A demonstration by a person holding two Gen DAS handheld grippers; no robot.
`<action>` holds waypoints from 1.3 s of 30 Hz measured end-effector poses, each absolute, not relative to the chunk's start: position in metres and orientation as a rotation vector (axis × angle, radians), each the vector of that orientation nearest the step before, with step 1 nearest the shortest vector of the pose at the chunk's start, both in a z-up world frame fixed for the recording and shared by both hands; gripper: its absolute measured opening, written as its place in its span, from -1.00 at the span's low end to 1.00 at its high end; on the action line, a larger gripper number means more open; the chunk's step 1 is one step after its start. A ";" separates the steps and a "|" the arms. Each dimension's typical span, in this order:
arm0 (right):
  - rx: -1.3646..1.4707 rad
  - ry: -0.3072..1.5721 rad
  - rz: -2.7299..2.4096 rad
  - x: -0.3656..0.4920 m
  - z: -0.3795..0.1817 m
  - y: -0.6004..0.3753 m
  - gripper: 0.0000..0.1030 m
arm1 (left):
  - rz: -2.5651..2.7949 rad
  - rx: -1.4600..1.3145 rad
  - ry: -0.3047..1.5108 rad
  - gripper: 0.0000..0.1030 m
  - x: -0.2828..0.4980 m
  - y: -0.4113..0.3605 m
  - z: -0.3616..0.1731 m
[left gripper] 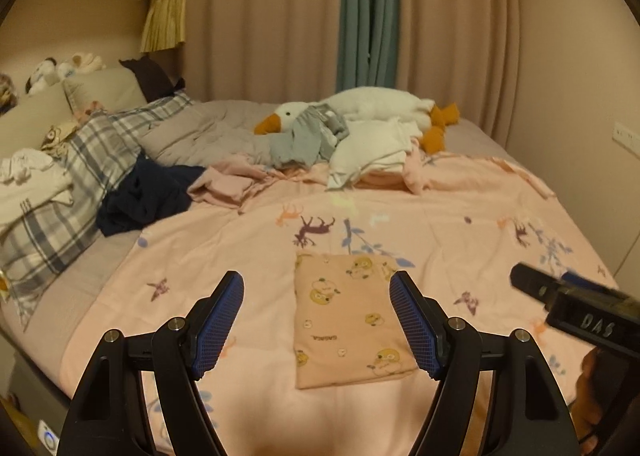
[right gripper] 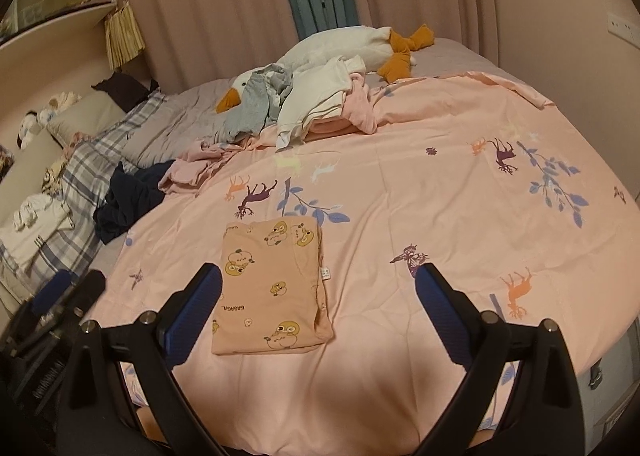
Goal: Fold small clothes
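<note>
- Blue-padded fingers point(left gripper: 218, 320) of the left tool point(left gripper: 316, 322) fill the foreground of the left wrist view, spread wide and gripping nothing.
- Between and beyond them lies a small peach garment point(left gripper: 348, 320) printed with yellow cartoon ducks, already folded into a neat flat rectangle on the pink duvet point(left gripper: 460, 223) of the bed.
- Over in the right wrist view, the right tool point(right gripper: 318, 312) also stands wide open and empty, with the folded piece just beside its left finger and a white care tag point(right gripper: 325, 273) showing at the garment's edge.
- Both tools sit back from the cloth without touching it; this fold looks finished, and they seem placed to leave it undisturbed.
- Farther up the bed a heap of unfolded clothes point(left gripper: 320, 139) rests against a white goose plush point(left gripper: 360, 107); a dark navy garment point(left gripper: 140, 195) lies crumpled by the plaid pillow point(left gripper: 80, 175).
- Judging by that pile, the next piece would probably come from there, which calls for a long reach across the duvet.
</note>
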State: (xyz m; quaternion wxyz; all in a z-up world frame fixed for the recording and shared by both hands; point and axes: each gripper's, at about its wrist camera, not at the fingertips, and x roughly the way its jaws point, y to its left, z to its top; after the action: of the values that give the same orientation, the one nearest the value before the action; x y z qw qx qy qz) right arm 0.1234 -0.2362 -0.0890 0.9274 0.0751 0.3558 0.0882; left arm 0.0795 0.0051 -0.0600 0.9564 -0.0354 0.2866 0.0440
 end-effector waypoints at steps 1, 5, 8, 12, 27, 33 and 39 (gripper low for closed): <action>0.148 0.730 0.184 0.123 -0.089 -0.235 0.90 | 0.089 -0.086 0.574 0.48 0.078 0.007 -0.060; 0.098 0.689 0.151 0.119 -0.087 -0.231 0.91 | 0.175 -0.088 0.488 0.51 0.072 0.013 -0.062; 0.047 0.668 0.125 0.120 -0.087 -0.225 0.94 | 0.245 -0.083 0.435 0.51 0.072 0.015 -0.061; 0.035 0.689 0.129 0.126 -0.091 -0.220 0.94 | 0.226 -0.092 0.471 0.52 0.081 0.017 -0.066; 0.033 0.720 0.079 0.135 -0.098 -0.219 0.94 | 0.231 -0.060 0.534 0.52 0.088 0.005 -0.077; 0.049 0.739 0.050 0.143 -0.102 -0.226 0.94 | 0.380 -0.015 0.525 0.52 0.085 -0.006 -0.080; 0.048 0.773 -0.011 0.153 -0.110 -0.228 0.94 | 0.324 0.026 0.532 0.52 0.085 -0.019 -0.082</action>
State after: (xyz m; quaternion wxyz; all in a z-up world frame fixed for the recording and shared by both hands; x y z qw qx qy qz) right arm 0.1529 -0.2285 -0.1096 0.9259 0.0232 0.3769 -0.0055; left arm 0.0846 -0.0192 -0.0822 0.9519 0.0127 0.2615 0.1594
